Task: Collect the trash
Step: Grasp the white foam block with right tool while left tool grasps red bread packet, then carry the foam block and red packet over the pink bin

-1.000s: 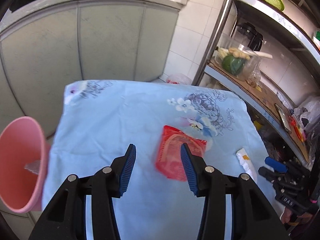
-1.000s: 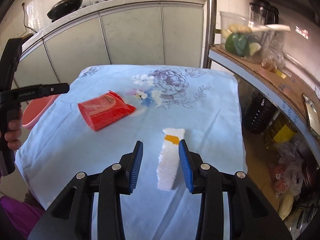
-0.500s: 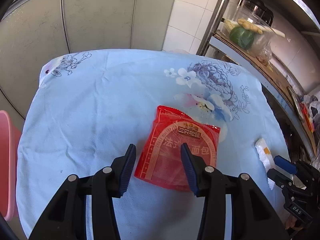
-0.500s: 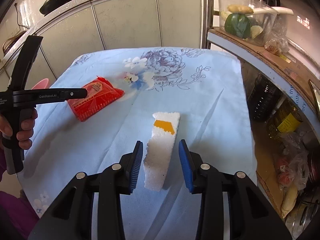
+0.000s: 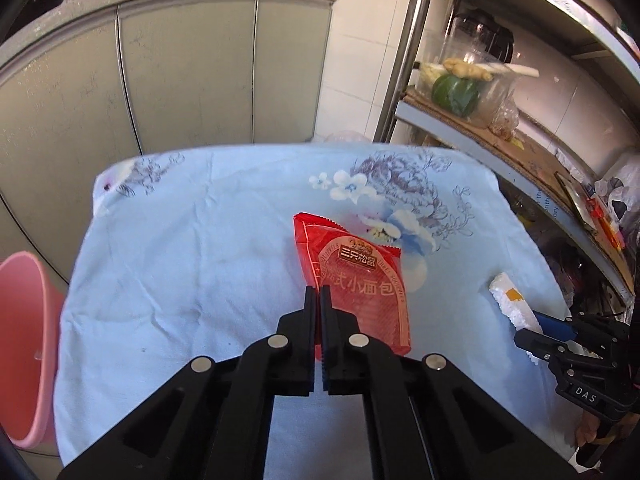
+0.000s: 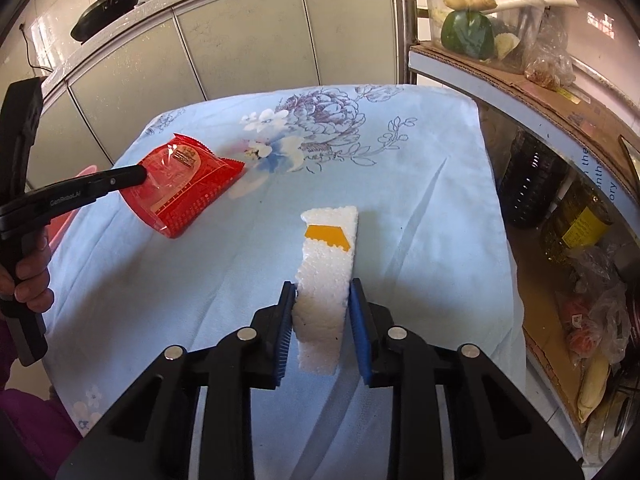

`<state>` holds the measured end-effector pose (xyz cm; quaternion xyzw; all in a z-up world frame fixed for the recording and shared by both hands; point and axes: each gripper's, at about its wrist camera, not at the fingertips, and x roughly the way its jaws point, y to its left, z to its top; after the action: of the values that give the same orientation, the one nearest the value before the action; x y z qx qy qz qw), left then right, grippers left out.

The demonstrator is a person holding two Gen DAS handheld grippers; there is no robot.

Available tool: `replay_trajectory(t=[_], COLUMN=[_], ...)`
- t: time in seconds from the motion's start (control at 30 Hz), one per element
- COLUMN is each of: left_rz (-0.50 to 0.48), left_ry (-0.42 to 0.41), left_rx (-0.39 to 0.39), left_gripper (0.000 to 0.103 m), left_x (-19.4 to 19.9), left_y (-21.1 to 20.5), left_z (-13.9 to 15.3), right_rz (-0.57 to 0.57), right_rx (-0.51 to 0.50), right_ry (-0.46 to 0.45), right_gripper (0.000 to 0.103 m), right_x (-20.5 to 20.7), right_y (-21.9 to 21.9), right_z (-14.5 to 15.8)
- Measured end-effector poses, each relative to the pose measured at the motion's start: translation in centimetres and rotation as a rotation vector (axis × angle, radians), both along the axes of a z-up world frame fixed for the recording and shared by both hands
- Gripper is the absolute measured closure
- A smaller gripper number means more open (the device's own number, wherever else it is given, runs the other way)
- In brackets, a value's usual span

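Note:
A red snack wrapper (image 5: 360, 288) lies on the blue floral tablecloth (image 5: 192, 240). My left gripper (image 5: 318, 293) is shut on the wrapper's near left edge. In the right wrist view the left gripper (image 6: 138, 176) pinches the wrapper (image 6: 188, 188), whose held side is tilted up. A white foam strip (image 6: 332, 248) with an orange patch lies lengthwise toward me. My right gripper (image 6: 321, 285) straddles its near end, jaws closing, both blue pads against the foam's sides. The left wrist view shows the foam strip (image 5: 506, 298) and the right gripper (image 5: 532, 324) at the table's right edge.
A pink bucket (image 5: 24, 352) stands off the table's left edge. A metal shelf (image 5: 500, 136) along the right holds a clear box of vegetables (image 6: 468, 32), with bottles (image 6: 576, 220) and bags below. Grey cabinets (image 5: 180, 80) stand behind the table.
My left gripper went from open around the red wrapper to shut on its edge. The right gripper sank over the foam strip and its jaws narrowed onto it.

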<state>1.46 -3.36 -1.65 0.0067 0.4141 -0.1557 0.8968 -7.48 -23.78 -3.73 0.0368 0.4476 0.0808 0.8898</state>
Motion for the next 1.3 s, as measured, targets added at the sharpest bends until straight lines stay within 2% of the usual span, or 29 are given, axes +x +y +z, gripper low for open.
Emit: replay_trajectory(t=[0.13, 0.27, 0.53, 0.77, 1.0, 1.3], left_rz=[0.026, 0.093, 0.277, 0.415, 0.447, 0.388], left_ry=[-0.061, -0.117, -0.209, -0.229, -0.235, -0.236], left_rx=[-0.004, -0.003, 0.026, 0.019, 0.013, 0.002], left_gripper=[0.102, 0.102, 0.102, 0.102, 0.102, 0.102], left_x=[-1.1, -2.1, -4.2, -5.6, -6.5, -6.1], left_y=[1.4, 4.1, 11.9, 17.9, 20.0, 17.6], left_z=[1.8, 3.6, 6.6, 7.6, 7.7, 7.9], right_rz=[0.024, 0.092, 0.300, 0.445, 0.486, 0.399], right_rx=[0.011, 0.008, 0.011, 0.014, 0.016, 0.023], right_ry=[-0.042, -0.084, -0.153, -0.214, -0.234, -0.225], right_gripper=[0.075, 0.075, 0.075, 0.075, 0.075, 0.075], right_x=[0.0, 0.8, 3.6, 4.8, 5.3, 5.3], right_y=[1.0, 3.7, 13.0, 20.4, 23.7, 21.8], right_z=[1.8, 3.7, 6.3, 8.0, 9.0, 9.4])
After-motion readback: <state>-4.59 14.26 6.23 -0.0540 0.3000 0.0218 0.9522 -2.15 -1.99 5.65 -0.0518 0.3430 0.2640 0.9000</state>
